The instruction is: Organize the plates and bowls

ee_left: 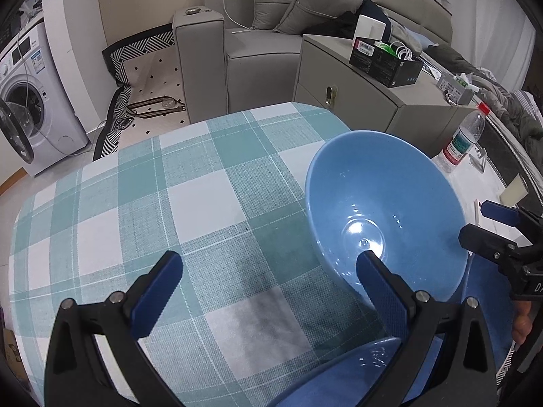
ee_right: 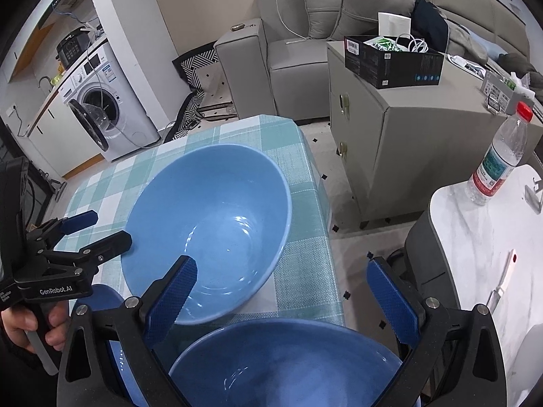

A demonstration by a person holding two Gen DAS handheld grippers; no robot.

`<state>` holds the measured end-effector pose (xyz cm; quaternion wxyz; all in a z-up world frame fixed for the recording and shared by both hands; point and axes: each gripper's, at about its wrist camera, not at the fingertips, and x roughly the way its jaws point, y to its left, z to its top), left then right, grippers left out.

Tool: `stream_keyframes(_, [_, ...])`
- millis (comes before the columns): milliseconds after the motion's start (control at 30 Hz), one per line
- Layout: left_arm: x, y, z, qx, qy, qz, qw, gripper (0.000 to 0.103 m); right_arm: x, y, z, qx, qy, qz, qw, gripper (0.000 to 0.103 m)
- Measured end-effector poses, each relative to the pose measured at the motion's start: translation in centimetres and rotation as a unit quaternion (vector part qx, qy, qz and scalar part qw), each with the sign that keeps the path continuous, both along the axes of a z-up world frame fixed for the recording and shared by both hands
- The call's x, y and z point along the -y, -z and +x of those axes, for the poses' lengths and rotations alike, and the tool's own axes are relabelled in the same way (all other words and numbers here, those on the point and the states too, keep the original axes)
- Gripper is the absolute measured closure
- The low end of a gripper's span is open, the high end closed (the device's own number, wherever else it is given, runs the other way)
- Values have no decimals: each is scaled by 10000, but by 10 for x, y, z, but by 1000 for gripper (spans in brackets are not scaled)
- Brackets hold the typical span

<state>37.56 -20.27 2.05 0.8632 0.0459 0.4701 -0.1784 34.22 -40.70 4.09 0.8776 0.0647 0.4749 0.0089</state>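
Two light blue bowls sit on a surface (ee_left: 142, 210) covered with a teal and white checked cloth. The larger-looking bowl (ee_right: 207, 234) stands upright near the cloth's right edge, empty, with highlights on its glazed inside. A second bowl (ee_right: 285, 363) lies nearer the cameras, just beside the first; whether the two rims touch cannot be told. A darker blue plate (ee_right: 101, 296) shows partly at the lower left of the right wrist view, under or beside the nearer bowl.

Left claw (ee_left: 269, 273): fingers spread wide apart, holding nothing; its right finger (ee_left: 380, 288) overlaps the first bowl's near rim in the picture, the other hangs over bare cloth. A hand (ee_right: 25, 325) grips its handle.

Right claw (ee_right: 281, 288): fingers likewise wide apart and empty, set above the nearer bowl, its left finger (ee_right: 173, 296) in front of the first bowl's rim.

Beyond the cloth stand a grey sofa (ee_right: 305, 34), a grey cabinet (ee_right: 390, 129) bearing a black box (ee_right: 393, 62), a washing machine (ee_right: 105, 108), and a water bottle (ee_right: 499, 159) on a white marble-patterned table.
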Motion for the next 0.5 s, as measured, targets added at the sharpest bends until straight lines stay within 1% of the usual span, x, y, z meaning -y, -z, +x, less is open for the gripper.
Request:
stream_keyframes(133, [4, 4, 4, -77, 40, 80, 9999, 2, 1, 6, 5, -68, 0, 35, 10000, 1])
stream_keyframes(200, [6, 5, 5, -86, 74, 113, 9999, 4, 2, 8, 6, -87, -13, 61, 9999, 2])
stream_keyframes(233, [7, 6, 6, -102, 83, 131, 9998, 8, 1, 10, 8, -108, -28, 60, 9999, 4])
stream_keyframes(333, [10, 8, 7, -146, 117, 144, 9997, 10, -1, 14, 9, -173, -67, 112, 9998, 11])
stream_keyframes(400, [12, 9, 8, -144, 135, 171, 9997, 13, 0, 17, 11, -207, -85, 147, 9996, 23])
stream_keyframes(433, [12, 9, 9, -157, 146, 172, 9996, 20, 0, 18, 11, -226, -83, 158, 9996, 25])
stream_keyframes(500, [14, 10, 10, -203, 160, 151, 9996, 22, -1, 20, 12, -249, -104, 177, 9995, 28])
